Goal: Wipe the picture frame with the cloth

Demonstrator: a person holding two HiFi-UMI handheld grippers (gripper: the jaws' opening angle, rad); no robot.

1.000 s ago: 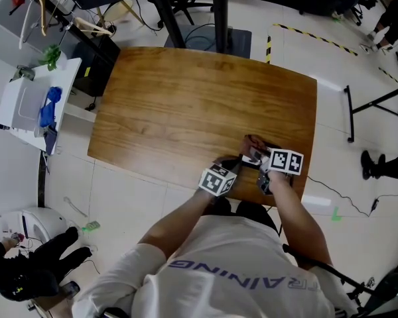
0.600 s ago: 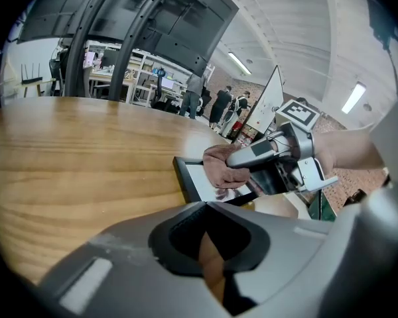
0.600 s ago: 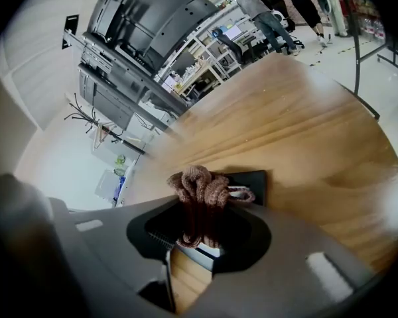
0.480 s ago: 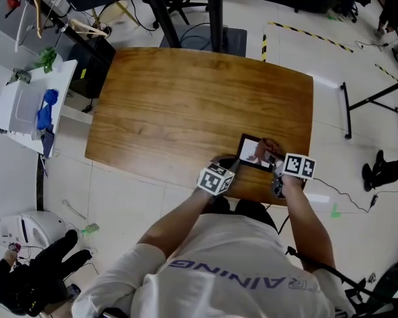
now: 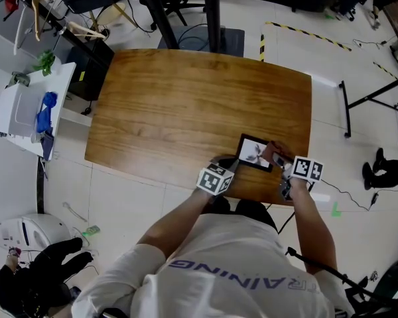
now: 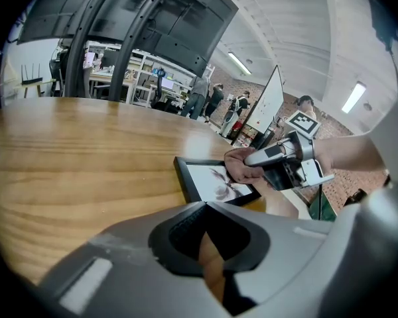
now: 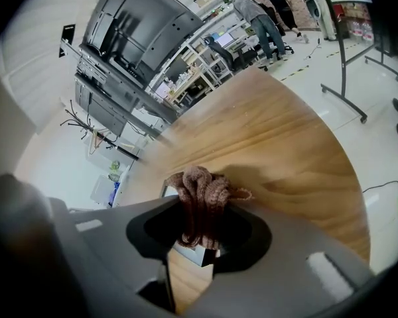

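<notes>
**Wipe in hand: cloth at the frame's right end**

You have the bunched brown knitted cloth (image 7: pixel 198 197) clamped firmly in your right gripper (image 7: pixel 196 227). It appears to rest on the right end of the black-edged rectangular picture frame (image 5: pixel 252 152). The frame lies flat by the near right corner of the brown wooden table (image 5: pixel 186 105). Your left gripper (image 6: pixel 209 247) sits just beside the frame's near left corner, its jaws drawn together on nothing. Whether it touches the frame I cannot tell. You look to be mid-wipe. The next move calls for drawing the cloth leftward across the glass with light, even pressure. Brace the frame with the left gripper so it does not slide toward the table's near edge.
</notes>
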